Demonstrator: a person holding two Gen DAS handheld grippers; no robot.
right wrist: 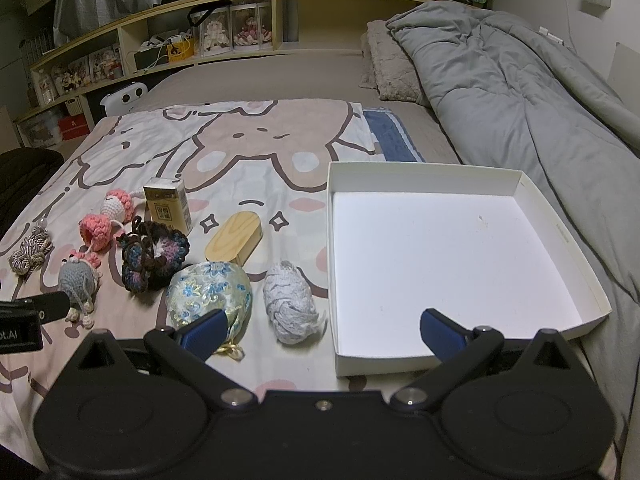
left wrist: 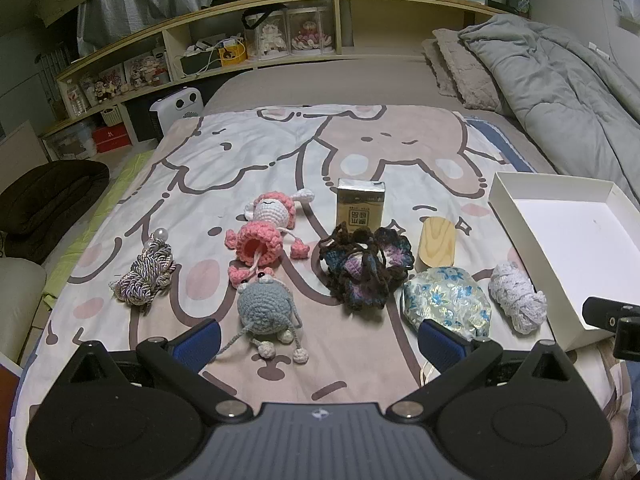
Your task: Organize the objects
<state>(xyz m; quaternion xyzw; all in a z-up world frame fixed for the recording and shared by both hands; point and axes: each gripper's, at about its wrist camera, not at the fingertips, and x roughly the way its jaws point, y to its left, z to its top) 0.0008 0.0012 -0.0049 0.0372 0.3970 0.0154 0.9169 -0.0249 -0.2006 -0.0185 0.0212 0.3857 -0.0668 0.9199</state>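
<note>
- White box (right wrist: 440, 264): empty, on the bed at my right; I judge sorting not yet begun.
- Floral pouch (right wrist: 208, 292), white yarn bundle (right wrist: 292, 304): lying just left of the box; likely first picks, needing a reach down.
- Left gripper (left wrist: 318, 338), right gripper (right wrist: 320, 330): both angled downward, jaws fully spread, holding nothing.

White box (right wrist: 532, 216) interior stands bare, open from above; low walls ring it. Left of it the bedsheet (right wrist: 288, 360) is crowded: white yarn bundle (right wrist: 290, 302), floral pouch (right wrist: 208, 292), wooden block (right wrist: 234, 242), dark crocheted flower (right wrist: 154, 256). Narrow gaps between them.
</note>
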